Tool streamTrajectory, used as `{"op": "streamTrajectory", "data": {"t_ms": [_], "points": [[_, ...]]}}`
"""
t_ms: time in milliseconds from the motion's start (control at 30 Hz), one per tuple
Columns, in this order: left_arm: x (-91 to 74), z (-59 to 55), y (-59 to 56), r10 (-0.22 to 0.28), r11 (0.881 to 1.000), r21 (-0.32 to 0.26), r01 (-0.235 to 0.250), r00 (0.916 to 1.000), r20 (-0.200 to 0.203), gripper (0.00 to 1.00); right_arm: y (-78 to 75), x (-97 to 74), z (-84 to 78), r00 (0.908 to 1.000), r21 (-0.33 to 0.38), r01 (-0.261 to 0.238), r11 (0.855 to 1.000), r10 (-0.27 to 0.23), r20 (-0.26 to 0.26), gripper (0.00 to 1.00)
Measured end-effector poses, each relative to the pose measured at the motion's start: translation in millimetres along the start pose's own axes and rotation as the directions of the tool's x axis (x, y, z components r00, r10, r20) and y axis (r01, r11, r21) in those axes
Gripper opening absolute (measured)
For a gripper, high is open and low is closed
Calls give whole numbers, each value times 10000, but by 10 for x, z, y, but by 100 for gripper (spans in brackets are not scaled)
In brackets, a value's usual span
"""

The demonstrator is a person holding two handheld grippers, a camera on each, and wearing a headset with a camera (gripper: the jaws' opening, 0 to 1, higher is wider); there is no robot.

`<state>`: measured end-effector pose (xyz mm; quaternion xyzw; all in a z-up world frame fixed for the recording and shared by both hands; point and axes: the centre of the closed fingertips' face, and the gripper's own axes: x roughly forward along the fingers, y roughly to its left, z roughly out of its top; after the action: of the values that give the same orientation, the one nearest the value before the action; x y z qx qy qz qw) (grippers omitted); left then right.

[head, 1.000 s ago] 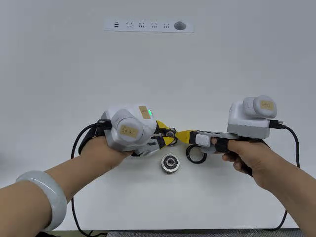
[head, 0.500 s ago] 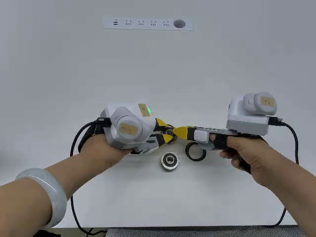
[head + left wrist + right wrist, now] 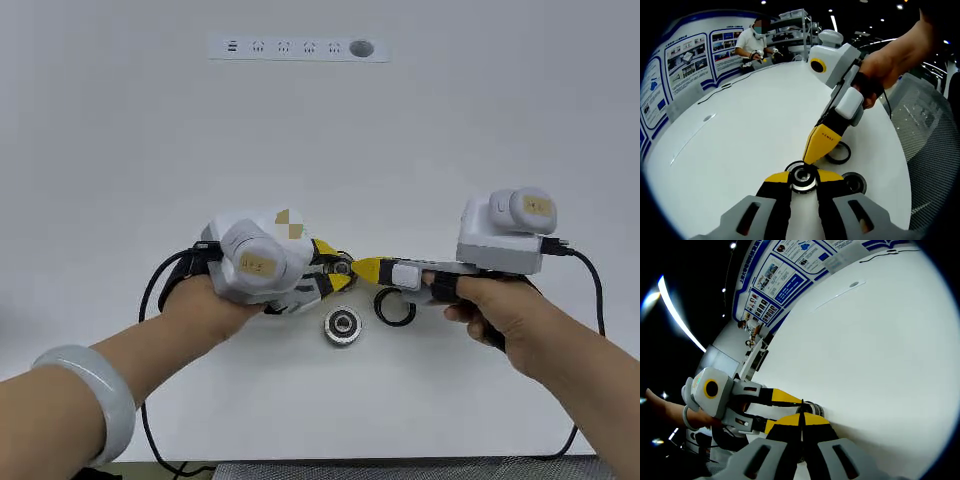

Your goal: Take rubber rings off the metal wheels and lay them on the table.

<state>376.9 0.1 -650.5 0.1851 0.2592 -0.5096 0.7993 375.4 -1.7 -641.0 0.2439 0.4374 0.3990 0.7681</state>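
The step in hand is stripping one wheel. The left gripper [image 3: 334, 268] is clamped across a metal wheel [image 3: 802, 179], held just above the desk [image 3: 300, 150] near its front edge. The right gripper [image 3: 360, 268] comes in from the right with its jaws pressed together, tips against the wheel's far rim where the rubber ring [image 3: 792, 165] sits. Whether it has the ring pinched, I cannot tell. A loose ring [image 3: 397, 323] lies flat on the desk just right of the grippers. A second wheel [image 3: 343, 326] rests beside it, nearer the person. The next move likely calls for a firm nip on the ring, then a steady pull right while the left grip stays fixed.
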Motion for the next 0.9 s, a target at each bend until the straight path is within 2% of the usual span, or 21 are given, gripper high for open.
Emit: {"op": "streamTrajectory", "data": {"t_ms": [233, 367, 533, 900], "points": [[-57, 5, -20, 76, 9996, 273, -78, 9999, 100, 25, 2, -5, 1, 10000, 17, -37, 10000, 37, -9, 2], [-81, -7, 24, 250, 9992, 305, -254, 9996, 137, 31, 3, -9, -2, 10000, 7, -53, 10000, 53, -32, 2], [-109, -60, 73, 366, 9992, 134, -367, 9993, 88, 35, 39, -17, 0, 9999, -38, -128, 9999, 128, -14, 2], [-159, -176, 102, 552, 9984, -104, -554, 9984, -145, 44, 144, -77, -5, 9994, -40, -324, 9995, 324, 133, 2]]}}
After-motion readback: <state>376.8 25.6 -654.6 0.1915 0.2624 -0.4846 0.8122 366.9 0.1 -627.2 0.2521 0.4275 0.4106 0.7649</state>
